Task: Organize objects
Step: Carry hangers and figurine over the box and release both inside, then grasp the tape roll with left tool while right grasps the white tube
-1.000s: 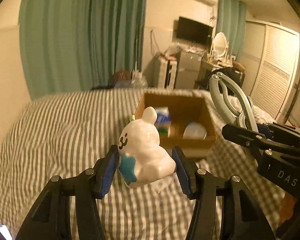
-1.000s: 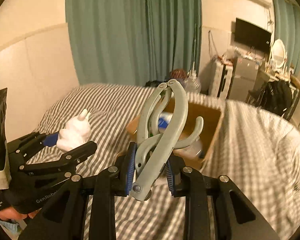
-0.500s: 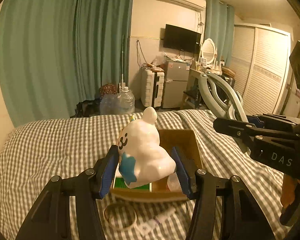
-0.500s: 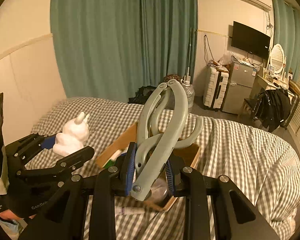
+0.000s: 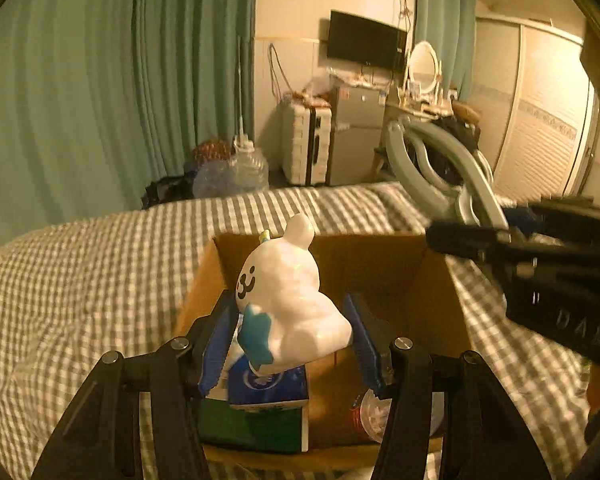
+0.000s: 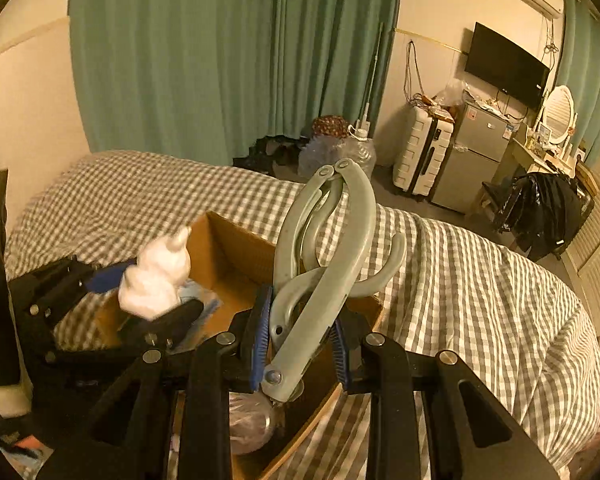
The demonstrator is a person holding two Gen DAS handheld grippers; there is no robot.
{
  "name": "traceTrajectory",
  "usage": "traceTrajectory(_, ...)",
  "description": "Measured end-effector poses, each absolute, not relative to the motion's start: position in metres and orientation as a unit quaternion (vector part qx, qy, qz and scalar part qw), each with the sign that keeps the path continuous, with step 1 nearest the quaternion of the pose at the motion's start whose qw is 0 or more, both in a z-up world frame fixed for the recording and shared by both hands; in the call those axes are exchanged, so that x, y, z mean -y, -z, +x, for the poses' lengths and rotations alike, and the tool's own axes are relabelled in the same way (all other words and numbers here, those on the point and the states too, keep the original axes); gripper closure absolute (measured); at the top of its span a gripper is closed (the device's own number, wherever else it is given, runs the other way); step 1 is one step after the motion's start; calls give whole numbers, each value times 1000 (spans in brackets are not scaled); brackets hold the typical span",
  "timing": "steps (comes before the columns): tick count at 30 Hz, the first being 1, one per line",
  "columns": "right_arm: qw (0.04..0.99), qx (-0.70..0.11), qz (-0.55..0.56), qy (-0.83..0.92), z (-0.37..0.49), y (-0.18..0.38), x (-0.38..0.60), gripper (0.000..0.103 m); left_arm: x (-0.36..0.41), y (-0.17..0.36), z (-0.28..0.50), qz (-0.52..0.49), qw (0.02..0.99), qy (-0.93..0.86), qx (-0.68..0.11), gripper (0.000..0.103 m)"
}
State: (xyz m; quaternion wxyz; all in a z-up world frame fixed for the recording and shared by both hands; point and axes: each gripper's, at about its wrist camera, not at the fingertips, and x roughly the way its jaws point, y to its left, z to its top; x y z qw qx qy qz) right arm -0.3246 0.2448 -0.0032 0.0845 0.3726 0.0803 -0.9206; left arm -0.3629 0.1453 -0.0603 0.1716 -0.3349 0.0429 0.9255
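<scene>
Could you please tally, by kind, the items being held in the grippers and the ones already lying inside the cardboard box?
Held white bunny figurine: 1
Held grey-green folding plastic hanger: 1
Blue-and-green cartons in the brown cardboard box: 1 blue-topped, 1 green
Clear round plastic container in the box: 1
Total: 5 items visible; parts of the box floor are hidden.

rabbit figures (image 5: 288,300): 1 | folding hangers (image 6: 324,276): 1 | cardboard boxes (image 5: 380,264): 1 | blue cartons (image 5: 268,390): 1 | grippers (image 5: 290,344): 2
</scene>
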Motion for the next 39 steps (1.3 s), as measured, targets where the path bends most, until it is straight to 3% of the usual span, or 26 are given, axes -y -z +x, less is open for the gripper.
traceTrajectory(12,100,-36,409,906,-335,28,-257,74,-149,88,-359,-356,191,-913,-49,42)
traceTrajectory(13,100,-34,404,909,-331,24,-256,70,-147,84,-355,-353,191,-915,-51,34)
traceTrajectory(15,96,-27,393,914,-324,15,-256,43,-144,74,-346,-342,184,-920,-55,16)
traceTrajectory(16,94,-23,386,917,-319,10,-255,39,-142,67,-343,-335,178,-924,-57,10)
traceTrajectory(31,60,-34,282,957,-193,-83,-229,22,-66,-33,-243,-253,134,-957,-43,0)
traceTrajectory(39,59,-28,261,963,-129,-74,-209,16,-4,-36,-192,-245,86,-965,-32,0)
